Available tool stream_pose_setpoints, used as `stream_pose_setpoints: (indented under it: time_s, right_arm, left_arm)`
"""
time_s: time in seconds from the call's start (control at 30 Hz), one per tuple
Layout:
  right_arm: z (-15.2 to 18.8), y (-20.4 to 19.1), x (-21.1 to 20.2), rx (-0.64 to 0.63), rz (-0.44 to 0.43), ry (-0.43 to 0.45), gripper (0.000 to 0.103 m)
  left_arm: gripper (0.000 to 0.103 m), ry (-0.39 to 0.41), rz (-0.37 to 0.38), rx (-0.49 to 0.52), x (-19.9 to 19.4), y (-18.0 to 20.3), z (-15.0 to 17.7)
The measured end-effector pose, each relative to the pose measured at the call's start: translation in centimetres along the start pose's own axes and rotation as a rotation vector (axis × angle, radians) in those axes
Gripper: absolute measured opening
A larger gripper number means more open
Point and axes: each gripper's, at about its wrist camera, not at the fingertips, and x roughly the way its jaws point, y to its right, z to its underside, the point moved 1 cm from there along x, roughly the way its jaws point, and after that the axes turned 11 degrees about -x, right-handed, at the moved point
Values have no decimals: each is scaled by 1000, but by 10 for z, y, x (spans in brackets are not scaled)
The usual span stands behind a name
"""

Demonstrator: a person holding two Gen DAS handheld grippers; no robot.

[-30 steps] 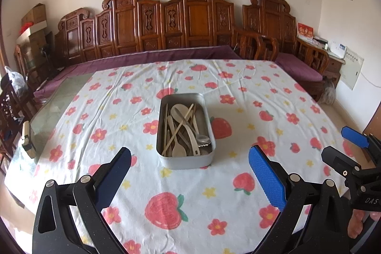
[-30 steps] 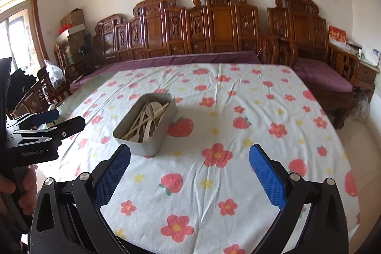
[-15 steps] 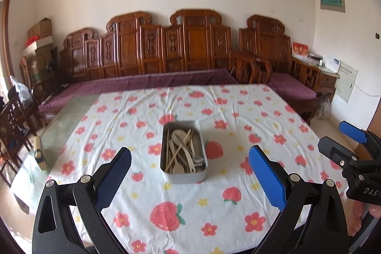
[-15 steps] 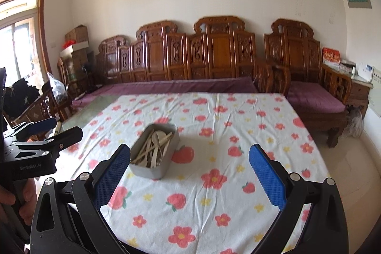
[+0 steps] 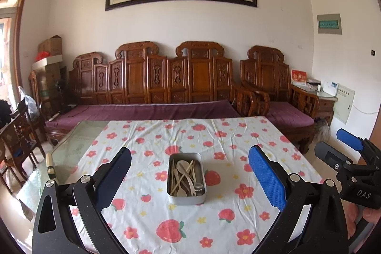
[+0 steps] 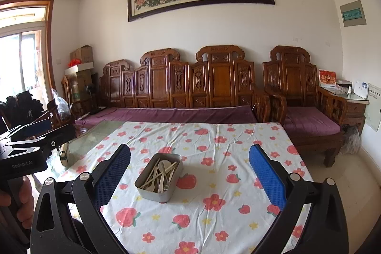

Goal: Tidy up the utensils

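A grey metal tin (image 5: 186, 199) stands in the middle of the table and holds several pale wooden spoons and chopsticks (image 5: 183, 176). It also shows in the right wrist view (image 6: 152, 193), with the utensils (image 6: 162, 174) inside. My left gripper (image 5: 190, 176) is open and empty, held back from the tin near the table's front edge. My right gripper (image 6: 190, 176) is open and empty, to the right of the tin. Each gripper shows at the edge of the other's view, the right one (image 5: 343, 149) and the left one (image 6: 35, 132).
The table carries a white cloth with red flowers and strawberries (image 5: 214, 135); bare glass (image 5: 76, 142) shows at its left. A carved wooden bench with purple cushions (image 5: 147, 111) stands behind it. Wooden chairs (image 5: 16, 142) stand at the left, a side cabinet (image 5: 326, 104) at the right.
Both grippers have pulled back and tilted up, so the tin looks smaller and farther and the wall painting has come into view. Both stay open and empty.
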Motion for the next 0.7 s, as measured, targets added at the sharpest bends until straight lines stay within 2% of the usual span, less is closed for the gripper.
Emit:
stream_pose_setpoints:
  time_s: [0.7]
  right_arm:
    - [1, -8, -3, -14, 6, 1, 100]
  left_arm:
    - [95, 3, -5, -24, 1, -6, 1]
